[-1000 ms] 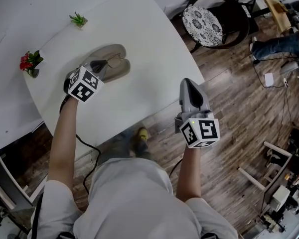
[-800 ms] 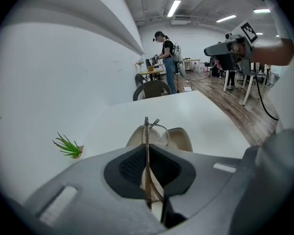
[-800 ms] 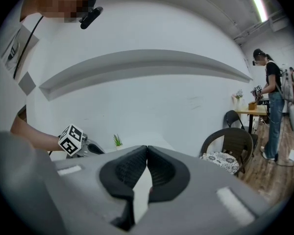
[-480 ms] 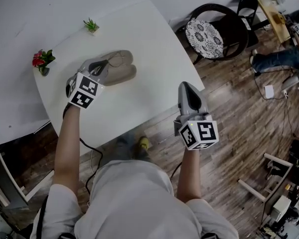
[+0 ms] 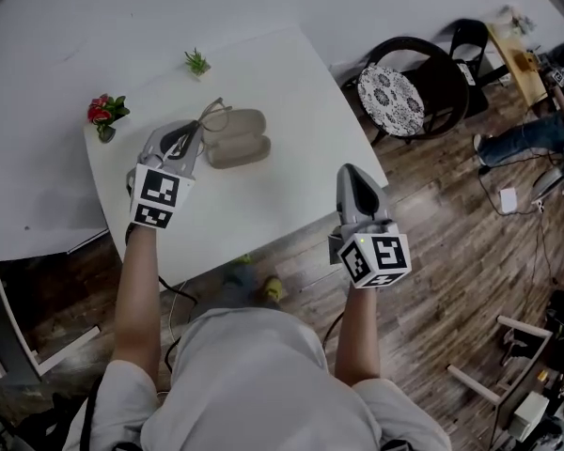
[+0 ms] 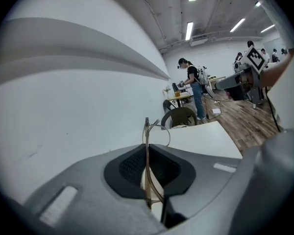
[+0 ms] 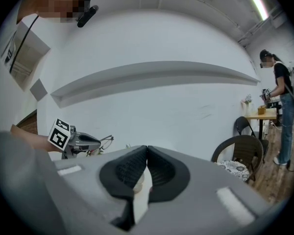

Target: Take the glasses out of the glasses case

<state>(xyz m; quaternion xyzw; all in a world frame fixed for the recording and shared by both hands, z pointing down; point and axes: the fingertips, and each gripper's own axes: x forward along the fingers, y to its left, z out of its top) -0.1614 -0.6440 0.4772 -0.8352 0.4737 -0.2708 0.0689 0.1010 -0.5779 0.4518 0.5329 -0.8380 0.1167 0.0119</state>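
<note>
White worktop [image 5: 291, 158] fills the upper middle of the head view, with wood floor [image 5: 451, 252] to its right and a chair [image 5: 404, 64] beyond the corner. The left tool [image 5: 199, 130] is clamped on the glasses [image 5: 214, 116]. Its own view shows the pads pinching the thin metal frame edge-on, with one lens ring standing out past the tips. That narrow grip on the frame rather than on a lens looks deliberate, since it keeps the pads off the glass and lets the pair hang straight ahead of the jaws. The case [image 5: 237, 139] lies open on the worktop just ahead and to the right of this tool's tip, its two halves side by side. The glasses sit at the case's near-left end. From the right gripper view they appear raised clear of it, though whether they are fully free of the shell cannot be told. The right tool [image 5: 351, 172] is closed on nothing, its pads meeting. It is held over the floor, off the worktop edge and well apart from the case, likely parked out of the way because one tool is enough for so light a lift. A red flower [image 5: 103, 113] and a small green plant [image 5: 197, 62] stand to the left of and beyond the left tool.
</note>
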